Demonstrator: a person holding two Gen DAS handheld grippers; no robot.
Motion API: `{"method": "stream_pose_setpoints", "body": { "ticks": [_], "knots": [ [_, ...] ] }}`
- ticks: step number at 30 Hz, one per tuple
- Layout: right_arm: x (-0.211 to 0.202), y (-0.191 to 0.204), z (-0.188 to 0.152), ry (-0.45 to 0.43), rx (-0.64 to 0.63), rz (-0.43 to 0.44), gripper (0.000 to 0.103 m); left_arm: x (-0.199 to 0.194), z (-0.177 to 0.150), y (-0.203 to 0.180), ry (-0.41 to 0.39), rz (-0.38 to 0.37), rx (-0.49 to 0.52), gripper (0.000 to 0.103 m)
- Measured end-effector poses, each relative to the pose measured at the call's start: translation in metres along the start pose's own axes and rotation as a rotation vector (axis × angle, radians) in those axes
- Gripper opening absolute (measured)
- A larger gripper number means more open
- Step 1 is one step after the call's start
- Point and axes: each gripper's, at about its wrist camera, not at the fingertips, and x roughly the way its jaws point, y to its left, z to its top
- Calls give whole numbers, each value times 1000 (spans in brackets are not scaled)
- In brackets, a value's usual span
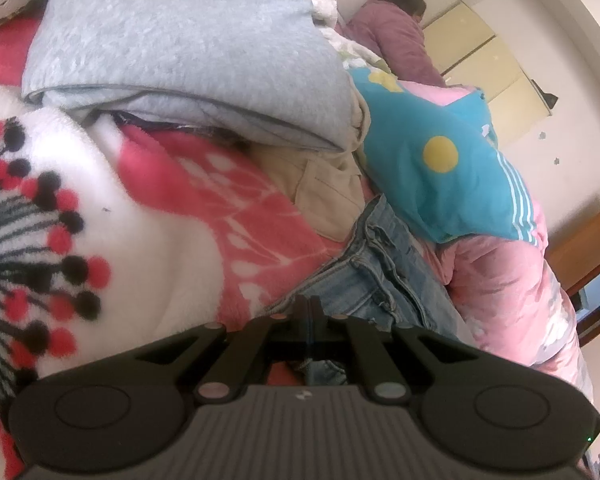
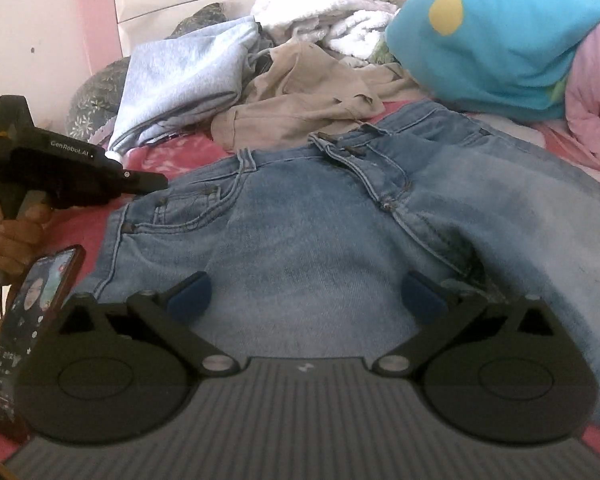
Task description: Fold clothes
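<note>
**Jeans spread on a bed, one gripper wide apart above them, the other pinched together at the waistband**

A pair of blue jeans [image 2: 324,216] lies flat on a bed covered by a red, white and black blanket [image 1: 148,216]. The waistband faces away from the right wrist camera, with the fly near the middle of that view.

The right gripper [image 2: 306,294] hangs low over the upper legs of the jeans. Its two blue-padded fingers [image 2: 190,296] stand wide apart with only denim showing between them; nothing is clamped.

The left gripper [image 1: 309,306] has its fingers pressed together. Its tip is at the edge of the jeans' waistband; whether any denim is pinched between the fingers cannot be told. In the right wrist view, this same gripper enters from the left, held in a hand [image 2: 10,228], its tip at the hip corner of the jeans.

Beyond the jeans lies a crumpled beige garment [image 2: 300,100], and beside that a folded light grey-blue garment [image 2: 180,80]. A turquoise pillow [image 2: 500,40] with a yellow dot rests to the right on a pink quilt [image 1: 512,292]. A phone [image 2: 24,320] with a lit screen lies at the near left edge of the bed.
</note>
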Motion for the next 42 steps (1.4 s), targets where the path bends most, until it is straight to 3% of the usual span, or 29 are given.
{"method": "stream_pose_setpoints", "body": {
  "ticks": [42],
  "knots": [
    [1, 2, 0, 2, -10, -10, 102, 0, -1, 1, 1, -9, -4, 3]
  ]
}}
